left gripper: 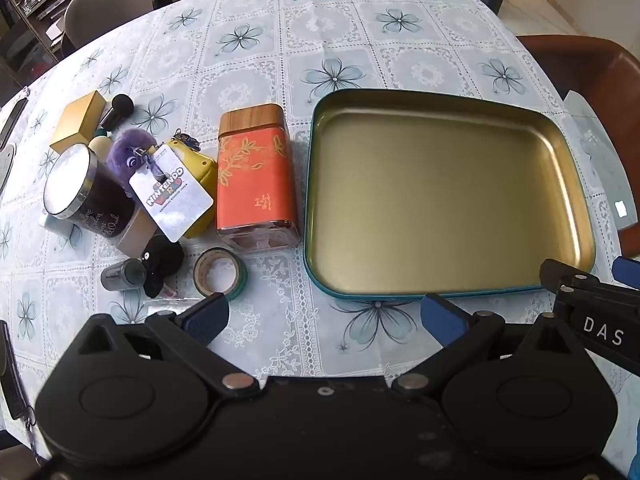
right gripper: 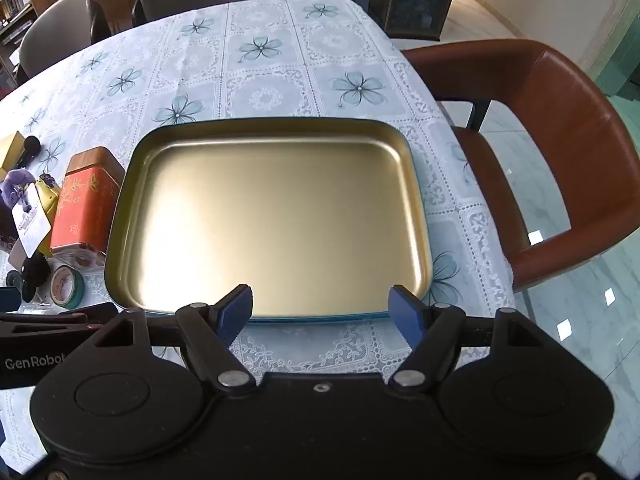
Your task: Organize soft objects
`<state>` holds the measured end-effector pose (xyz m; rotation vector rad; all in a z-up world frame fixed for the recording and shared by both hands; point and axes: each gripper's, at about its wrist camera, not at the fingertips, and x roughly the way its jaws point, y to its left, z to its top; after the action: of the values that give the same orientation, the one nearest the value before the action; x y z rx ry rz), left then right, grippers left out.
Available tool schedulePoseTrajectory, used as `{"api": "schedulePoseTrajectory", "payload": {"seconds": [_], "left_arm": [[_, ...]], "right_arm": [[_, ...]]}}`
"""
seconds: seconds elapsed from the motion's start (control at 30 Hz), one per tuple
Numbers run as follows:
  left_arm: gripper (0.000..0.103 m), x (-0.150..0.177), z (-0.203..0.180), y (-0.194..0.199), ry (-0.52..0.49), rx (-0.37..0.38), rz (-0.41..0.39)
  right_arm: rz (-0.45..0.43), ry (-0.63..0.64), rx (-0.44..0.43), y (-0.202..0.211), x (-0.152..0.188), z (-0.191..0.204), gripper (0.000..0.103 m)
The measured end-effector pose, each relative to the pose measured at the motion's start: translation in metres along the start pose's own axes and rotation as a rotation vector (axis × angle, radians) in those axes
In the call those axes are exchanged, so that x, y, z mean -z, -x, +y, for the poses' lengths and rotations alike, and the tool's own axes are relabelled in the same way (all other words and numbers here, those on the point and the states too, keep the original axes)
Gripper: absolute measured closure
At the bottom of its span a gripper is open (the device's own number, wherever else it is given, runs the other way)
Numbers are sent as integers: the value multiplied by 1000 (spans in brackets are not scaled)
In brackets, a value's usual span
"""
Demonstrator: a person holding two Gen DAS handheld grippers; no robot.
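Both grippers hover spread wide and empty — the left gripper [left gripper: 324, 318] has the purple plush [left gripper: 132, 152] and black plush [left gripper: 162, 262] up-left, the right gripper [right gripper: 322, 308] faces the tin tray [right gripper: 120, 208].

Left gripper [left gripper: 326, 320] open over tablecloth [left gripper: 280, 60]; empty tray [left gripper: 448, 200] right of orange tin [left gripper: 256, 176]; plush toys [left gripper: 132, 152] left.
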<state>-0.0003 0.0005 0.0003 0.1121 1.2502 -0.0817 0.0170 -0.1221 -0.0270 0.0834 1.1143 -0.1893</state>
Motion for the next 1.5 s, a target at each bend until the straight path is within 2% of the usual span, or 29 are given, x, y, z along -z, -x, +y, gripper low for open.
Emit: {"api": "schedulePoseTrajectory", "payload": {"seconds": [0.03,0.17,0.37,0.47,0.63,1.5], "left_arm": [[0,0,-1,-1,-4,-21,9],[0,-1,0,-1,6,-12,15],[0,0,-1,-10,-2,-6,21],[0,1,0,-10,-11,-11,21],[0,2,-2,-7,-20,-26,10],[0,11,-11,0,31,-58,11]], "right_arm": [[3,1,-1,0,-3,-1,33],[3,11,5,3,-11,-3,33],[-1,-5,14,-14,11,-8,33],[35,-24,3,-17,2,-13,33],[34,-38,20,-12,2,-12,33],[59,-44,-30,-10,5,-19,33]]}}
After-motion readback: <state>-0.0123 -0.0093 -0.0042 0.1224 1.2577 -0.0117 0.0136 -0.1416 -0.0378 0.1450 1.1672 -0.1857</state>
